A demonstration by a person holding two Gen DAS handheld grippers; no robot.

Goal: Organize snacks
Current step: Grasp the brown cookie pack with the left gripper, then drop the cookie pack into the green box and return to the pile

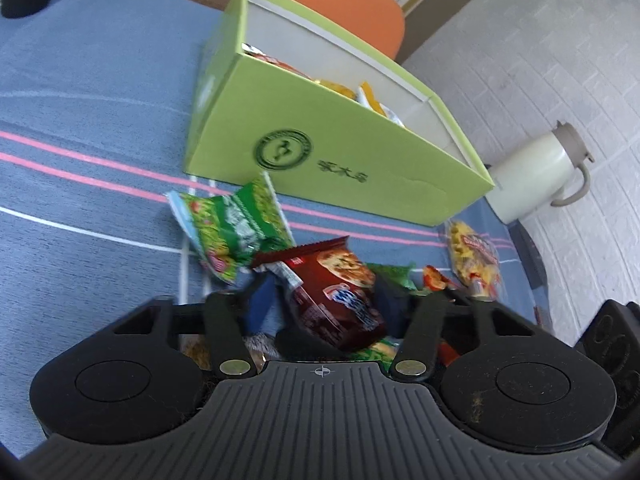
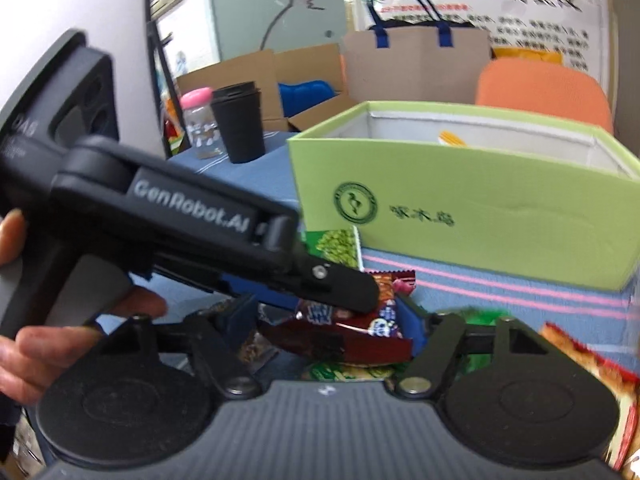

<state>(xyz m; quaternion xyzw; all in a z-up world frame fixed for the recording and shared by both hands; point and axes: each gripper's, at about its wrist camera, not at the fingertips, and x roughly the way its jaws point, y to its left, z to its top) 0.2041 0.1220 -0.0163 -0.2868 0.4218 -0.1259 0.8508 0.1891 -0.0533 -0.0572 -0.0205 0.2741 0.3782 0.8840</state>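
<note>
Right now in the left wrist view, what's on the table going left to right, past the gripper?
Green snack packet → dark red cookie packet held between the left gripper fingers → small red wrapper → yellow snack bag → white thermos jug at the table's right edge.

**An office or storeroom corner, by the look of it**

A desk (image 2: 460, 292) under a blue striped cloth stands among open cardboard boxes (image 2: 256, 76), a paper carrier bag (image 2: 416, 64) with blue handles, and an orange chair (image 2: 544, 92). A printed notice (image 2: 480, 0) in Chinese hangs behind. A black takeaway cup (image 2: 240, 124) and cream thermos jug (image 1: 536, 172) complete the workplace feel.
</note>
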